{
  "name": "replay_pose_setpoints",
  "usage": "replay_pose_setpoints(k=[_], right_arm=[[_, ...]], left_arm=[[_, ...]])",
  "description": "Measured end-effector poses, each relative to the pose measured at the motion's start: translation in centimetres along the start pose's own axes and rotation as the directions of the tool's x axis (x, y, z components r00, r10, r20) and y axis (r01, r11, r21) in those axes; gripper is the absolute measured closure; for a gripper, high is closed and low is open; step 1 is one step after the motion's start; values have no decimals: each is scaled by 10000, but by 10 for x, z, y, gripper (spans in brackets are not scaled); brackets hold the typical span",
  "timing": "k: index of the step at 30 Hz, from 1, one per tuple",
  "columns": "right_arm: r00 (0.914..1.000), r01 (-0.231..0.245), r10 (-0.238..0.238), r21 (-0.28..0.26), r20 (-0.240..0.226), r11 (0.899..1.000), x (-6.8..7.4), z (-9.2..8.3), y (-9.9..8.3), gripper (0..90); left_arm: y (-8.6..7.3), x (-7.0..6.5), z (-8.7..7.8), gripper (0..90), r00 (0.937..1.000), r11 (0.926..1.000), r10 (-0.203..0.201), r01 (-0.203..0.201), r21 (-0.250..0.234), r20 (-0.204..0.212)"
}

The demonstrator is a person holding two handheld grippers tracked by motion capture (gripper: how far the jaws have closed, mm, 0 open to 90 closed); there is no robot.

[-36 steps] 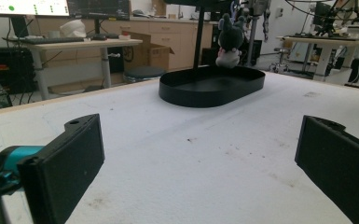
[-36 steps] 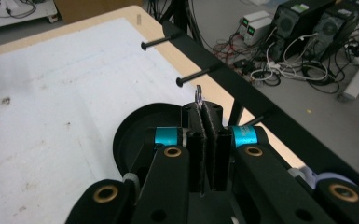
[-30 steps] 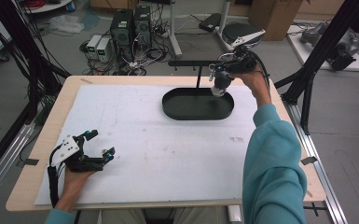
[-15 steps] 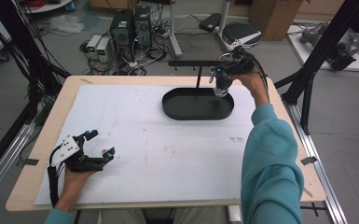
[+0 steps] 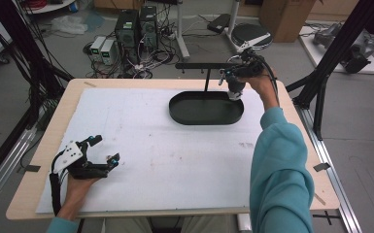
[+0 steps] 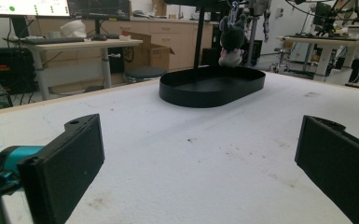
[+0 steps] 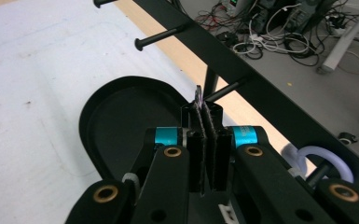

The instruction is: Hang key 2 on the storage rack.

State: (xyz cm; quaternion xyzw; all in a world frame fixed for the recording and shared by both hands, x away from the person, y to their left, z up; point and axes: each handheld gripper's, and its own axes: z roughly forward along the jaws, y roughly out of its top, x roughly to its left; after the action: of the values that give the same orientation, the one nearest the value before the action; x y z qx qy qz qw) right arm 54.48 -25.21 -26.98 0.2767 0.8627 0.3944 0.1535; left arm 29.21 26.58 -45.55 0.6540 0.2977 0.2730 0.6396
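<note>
A small grey and white plush toy (image 5: pixel 235 90) hangs over the right end of a black oval tray (image 5: pixel 175 104). My right gripper (image 5: pixel 233 78) is shut on the toy's thin hanger, right under the black rack bar (image 5: pixel 199 65). In the right gripper view, the jaws (image 7: pixel 202 109) press flat together on a thin tab beside a peg (image 7: pixel 226 89). The left gripper view looks across at the toy (image 6: pixel 231 39) above the tray (image 6: pixel 212 88). My left gripper (image 5: pixel 107 149) rests on the white mat at the front left, open (image 6: pixel 203 140) and holding nothing.
The rack's post (image 5: pixel 207 80) rises from the tray's far edge, and its bar carries several pegs (image 7: pixel 161 37). A pale lilac ring (image 7: pixel 307 156) sits by one peg at the lower right. White mat (image 5: pixel 175 160) lies between the two hands. Black frame struts (image 5: pixel 320 77) stand off the table's right.
The right gripper and the toy have edged slightly to the right under the bar. The left gripper has stayed put.
</note>
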Motion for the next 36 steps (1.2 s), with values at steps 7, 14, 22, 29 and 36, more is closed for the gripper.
replay_pose_setpoints(k=[7,14,22,29,36], right_arm=[[9999,58,-58,-33,120,10000,-2,3,-1,889],[9991,120,-117,-75,414,9999,-4,5,0,888],[9982,127,-121,-91,582,9999,-5,8,-1,886],[9965,309,-302,-80,783,9995,-5,9,0,868],[9962,138,-116,-252,864,9996,-6,6,-1,808]], left_arm=[[0,0,0,17,10000,10000,5,-5,1,-19],[0,0,0,17,10000,10000,1,-1,-5,-24],[0,-1,0,17,10000,10000,11,-11,4,-20],[0,-1,0,17,10000,10000,38,-38,15,-3],[0,-1,0,17,10000,10000,-9,9,-36,5]])
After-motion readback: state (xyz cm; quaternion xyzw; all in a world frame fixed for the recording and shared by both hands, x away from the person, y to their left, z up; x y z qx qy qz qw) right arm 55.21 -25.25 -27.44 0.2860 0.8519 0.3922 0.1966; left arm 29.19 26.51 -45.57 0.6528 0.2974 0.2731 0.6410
